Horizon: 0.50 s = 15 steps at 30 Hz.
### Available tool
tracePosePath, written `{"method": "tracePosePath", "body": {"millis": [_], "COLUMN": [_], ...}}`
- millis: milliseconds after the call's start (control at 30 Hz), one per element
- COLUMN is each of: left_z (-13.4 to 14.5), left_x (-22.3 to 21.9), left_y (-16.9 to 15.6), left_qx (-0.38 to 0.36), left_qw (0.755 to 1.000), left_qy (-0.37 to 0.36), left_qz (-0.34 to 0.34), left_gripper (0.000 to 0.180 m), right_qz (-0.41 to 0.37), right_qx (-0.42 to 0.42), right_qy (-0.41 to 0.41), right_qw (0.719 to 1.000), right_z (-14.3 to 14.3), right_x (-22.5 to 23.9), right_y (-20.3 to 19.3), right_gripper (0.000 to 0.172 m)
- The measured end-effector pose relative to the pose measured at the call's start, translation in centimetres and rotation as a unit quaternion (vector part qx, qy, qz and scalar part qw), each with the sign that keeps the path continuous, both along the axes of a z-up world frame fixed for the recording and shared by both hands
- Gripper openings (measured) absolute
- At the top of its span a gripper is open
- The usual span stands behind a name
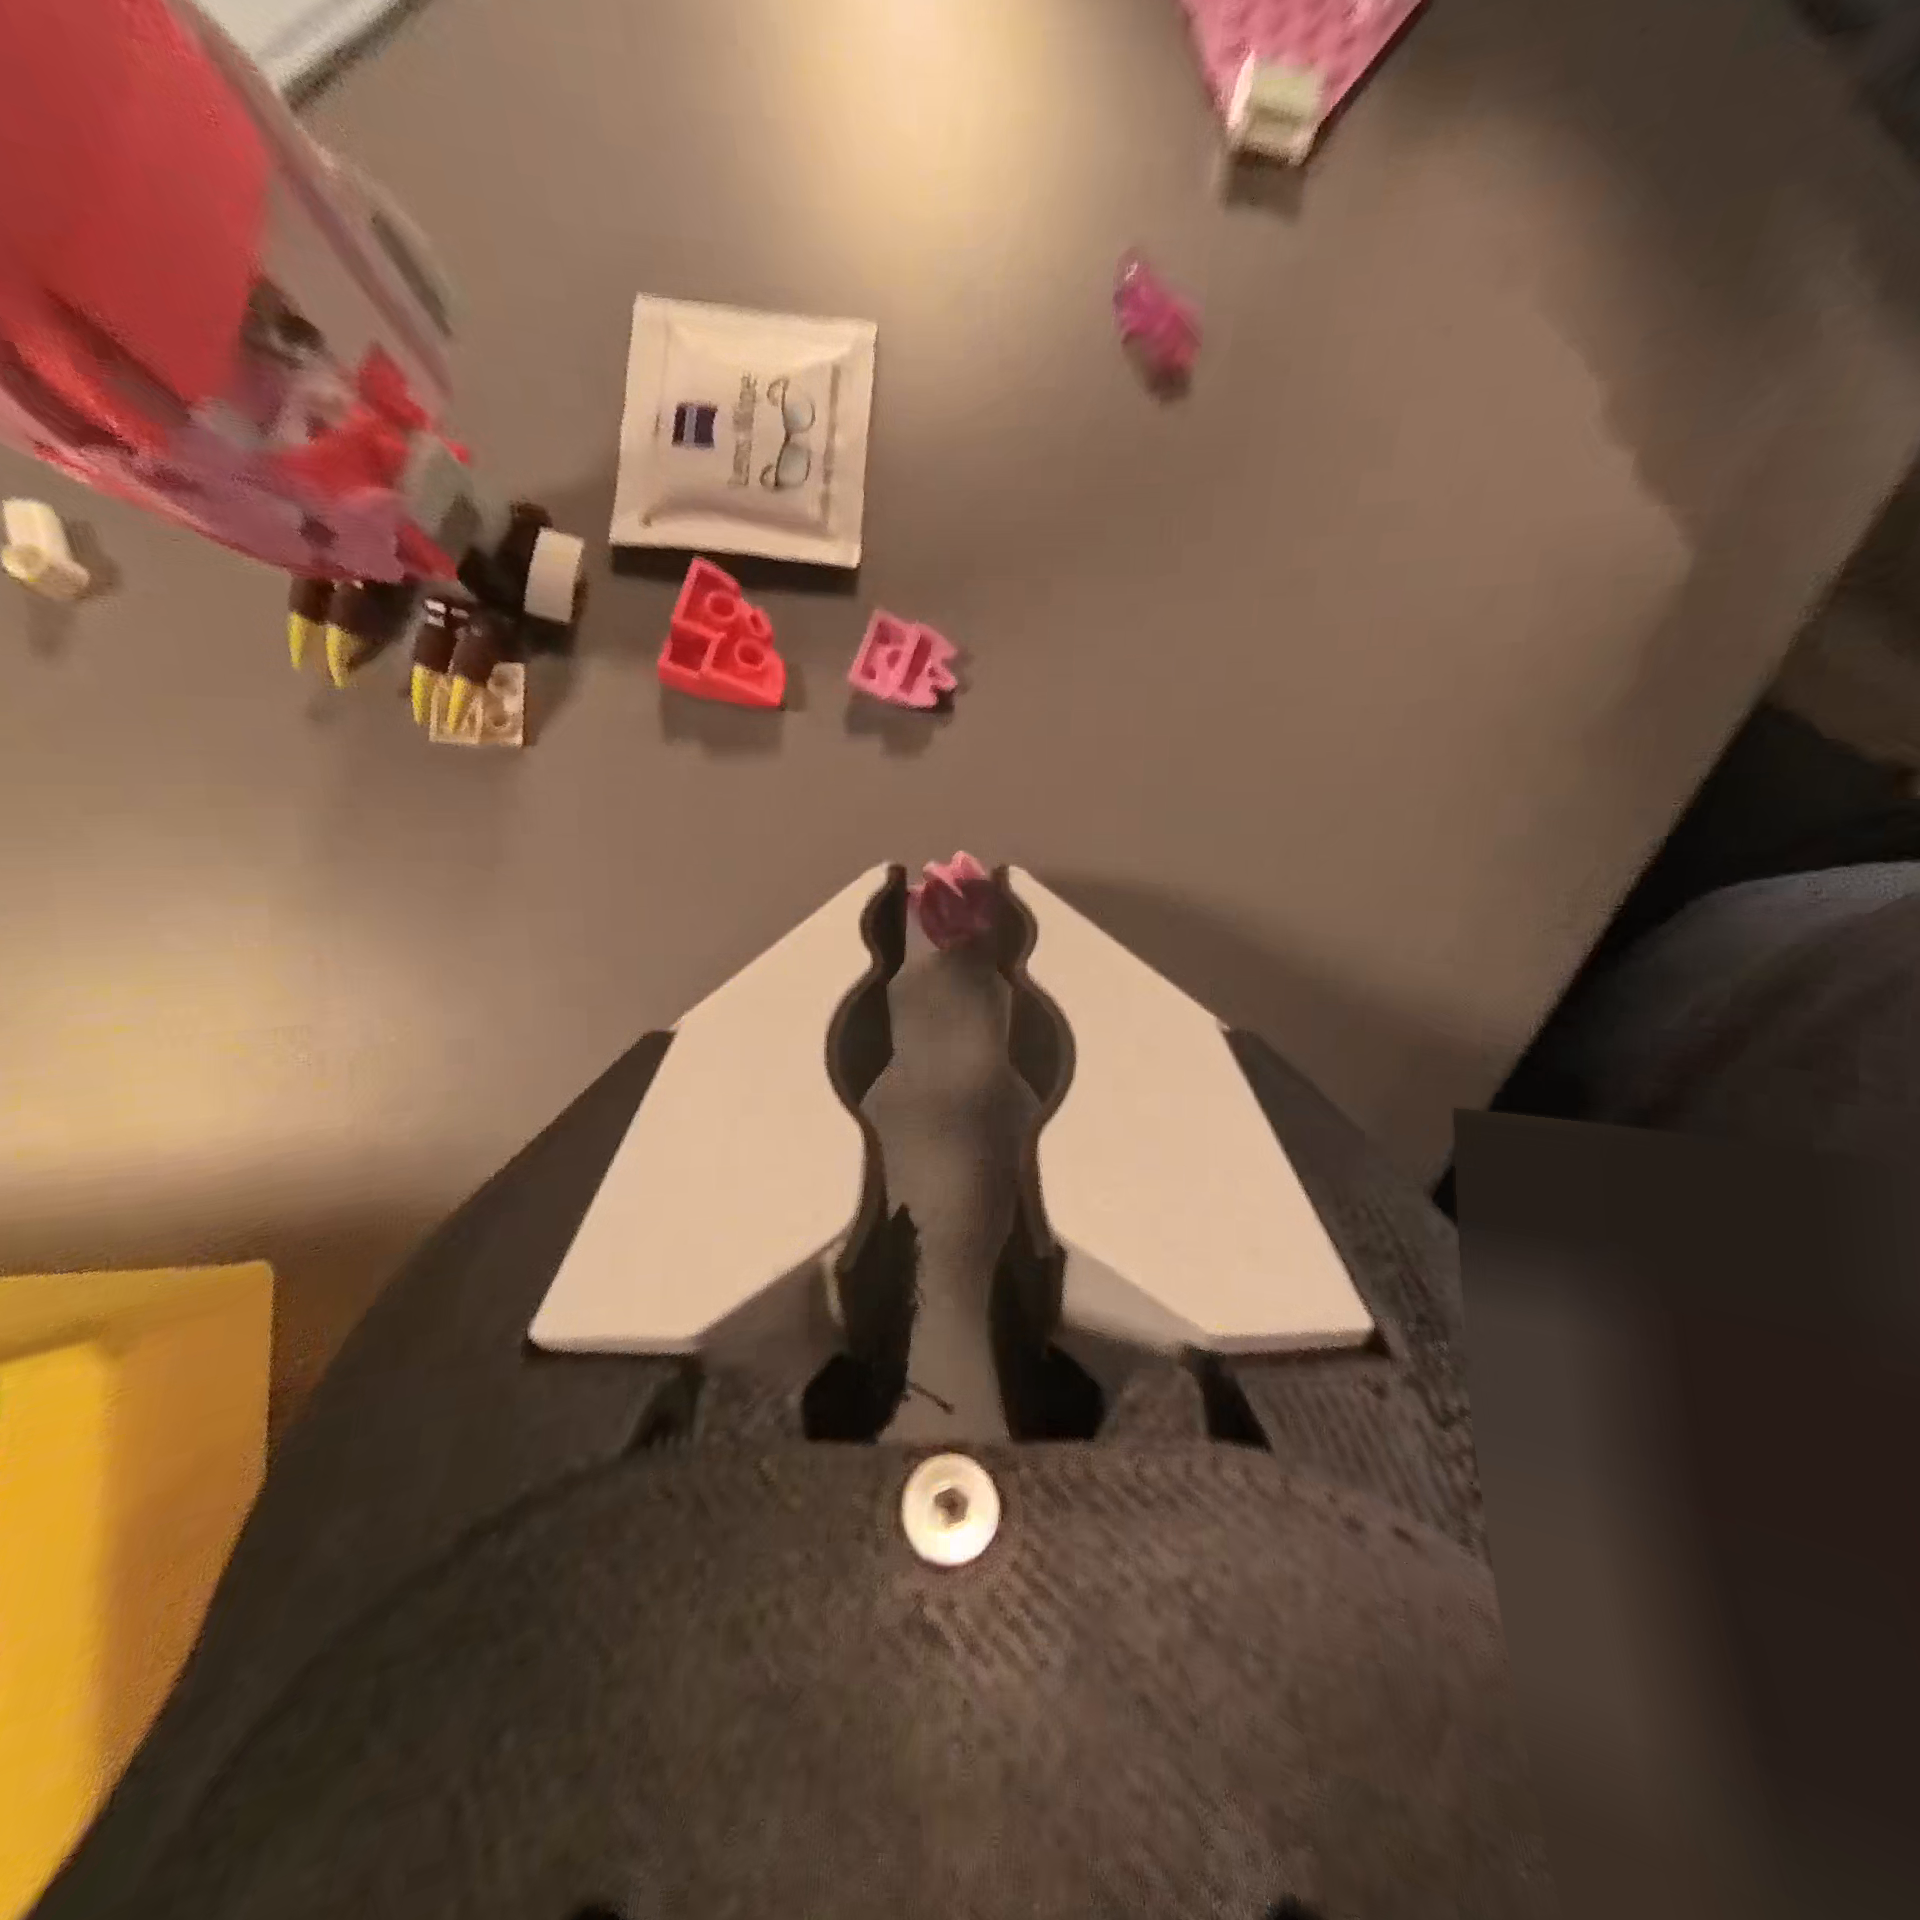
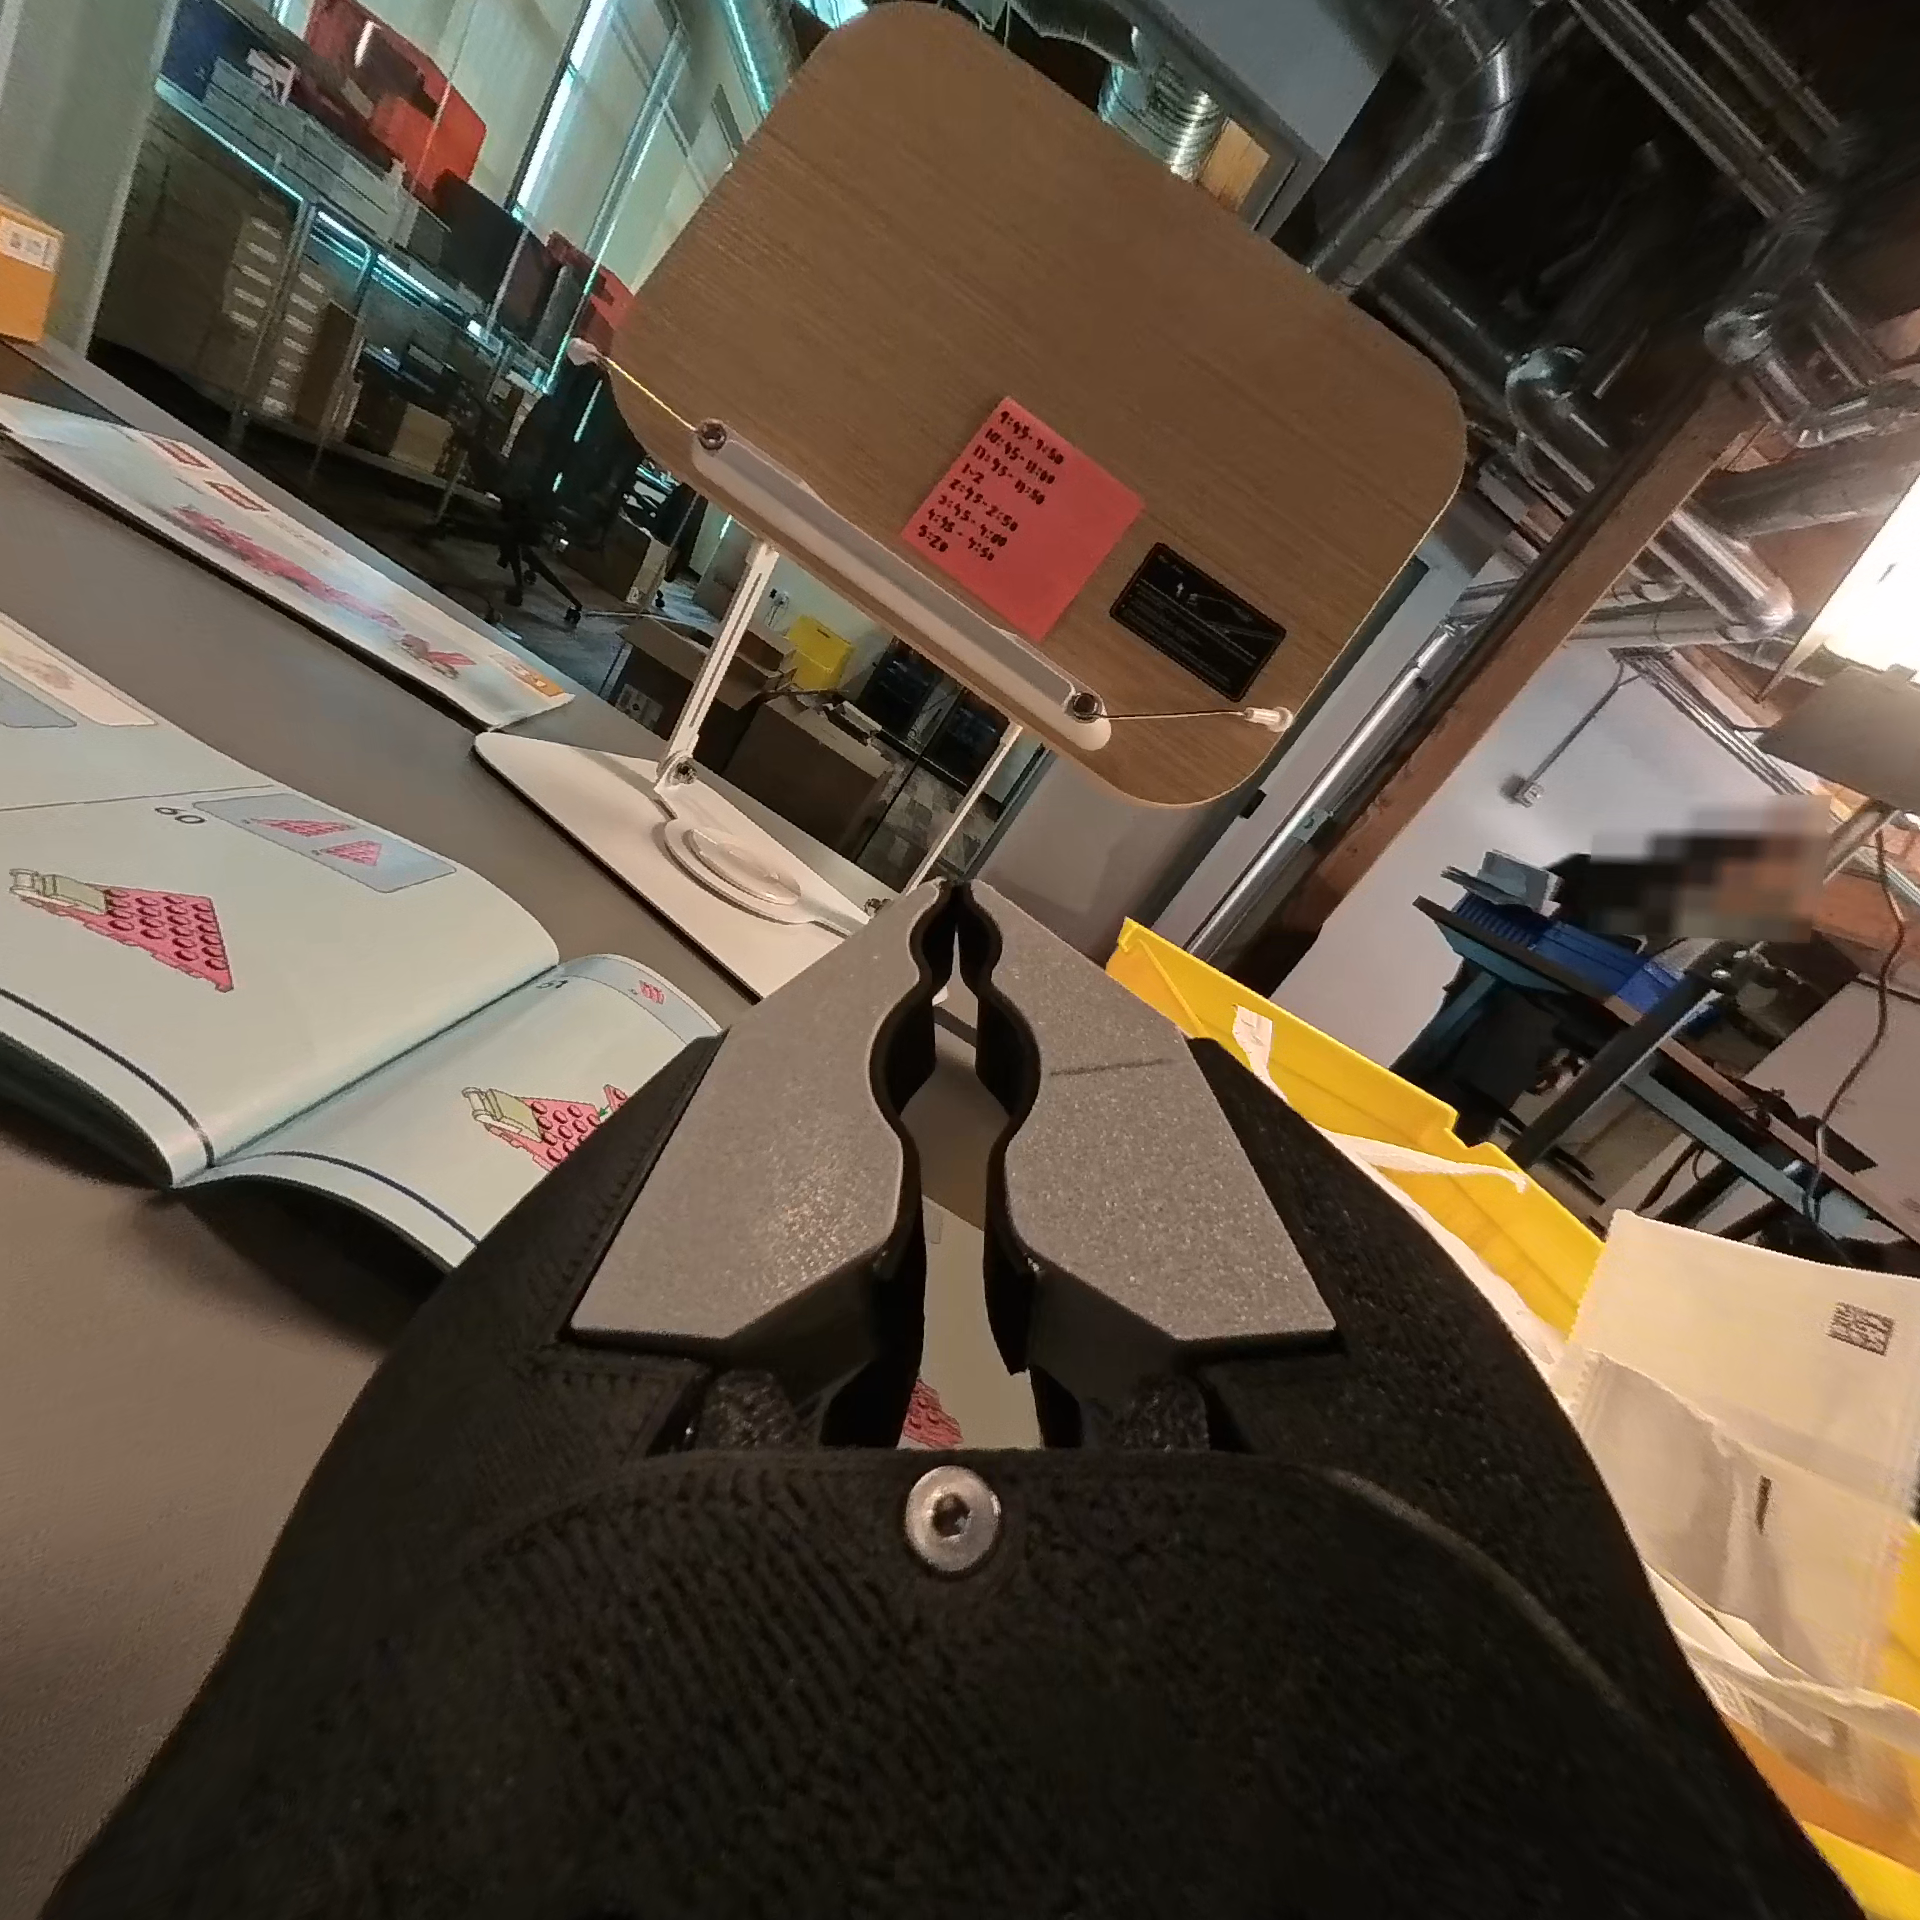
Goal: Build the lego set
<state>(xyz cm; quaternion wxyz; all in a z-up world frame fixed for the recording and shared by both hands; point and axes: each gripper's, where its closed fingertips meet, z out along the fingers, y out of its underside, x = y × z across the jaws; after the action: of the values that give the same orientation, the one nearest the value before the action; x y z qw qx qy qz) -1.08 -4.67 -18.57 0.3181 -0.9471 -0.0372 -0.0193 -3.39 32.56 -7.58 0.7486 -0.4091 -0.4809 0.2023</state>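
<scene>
We are pinching a small pink brick [image 1: 954,902] at the left tool [image 1: 954,906] tips.
It looks light, hard and slippery; the right tool [image 2: 954,914] is staying out of it, closed and empty.

Writing present on several things; wording not given here.

- White sachet [image 1: 743,431] on worktop [image 1: 1247,675]: printed text, small dark logo.
- Pink sticky note [image 2: 1023,516] on wooden board [image 2: 1039,312]: handwritten lines.
- Black label [image 2: 1197,620] right of note: tiny print, unreadable.
- Open booklet [image 2: 260,966] left of board: step numbers.
- White bag [image 2: 1766,1382] right of board: square code.

Small magenta brick [image 1: 954,902] between pinching fingertips [image 1: 1023,914]
</scene>
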Motion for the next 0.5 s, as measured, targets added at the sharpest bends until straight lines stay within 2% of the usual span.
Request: {"method": "tracePosePath", "body": {"millis": [67, 133, 167, 233, 367, 500], "left_z": [-0.7, -0.9, -0.8, 0.3, 6.0, 11.6], "left_x": [-0.5, -0.7, -0.6, -0.3, -0.5, -4.3], "left_y": [0.0, 0.0, 0.0, 0.1, -0.7, -4.9], "left_qx": [-0.012, -0.016, -0.013, 0.014, 0.133, 0.232], "left_qw": [1.0, 1.0, 1.0, 1.0, 0.991, 0.968], "left_qy": [0.003, 0.013, 0.016, 0.014, -0.024, -0.011], "left_qz": [0.012, 0.014, 0.01, 0.003, 0.017, 0.096], "left_gripper": [0.022, 0.039, 0.05, 0.055, 0.055, 0.065], "right_qz": [0.002, 0.004, 0.005, 0.006, 0.007, 0.005], "right_qx": [0.001, 0.002, 0.002, 0.002, 0.001, 0.001], "right_qy": [-0.003, -0.004, -0.004, -0.004, -0.003, -0.004], "right_qw": [1.0, 1.0, 1.0, 1.0, 1.0, 1.0], "right_z": [-0.1, -0.1, -0.1, -0.1, -0.1, -0.2], "right_x": [-0.1, -0.1, -0.1, -0.2, -0.1, -0.1], "right_y": [-0.1, -0.2, -0.2, -0.2, -0.3, -0.2], "right_gripper": [0.0, 0.0, 0.0, 0.0, 0.0, 0.0]}}
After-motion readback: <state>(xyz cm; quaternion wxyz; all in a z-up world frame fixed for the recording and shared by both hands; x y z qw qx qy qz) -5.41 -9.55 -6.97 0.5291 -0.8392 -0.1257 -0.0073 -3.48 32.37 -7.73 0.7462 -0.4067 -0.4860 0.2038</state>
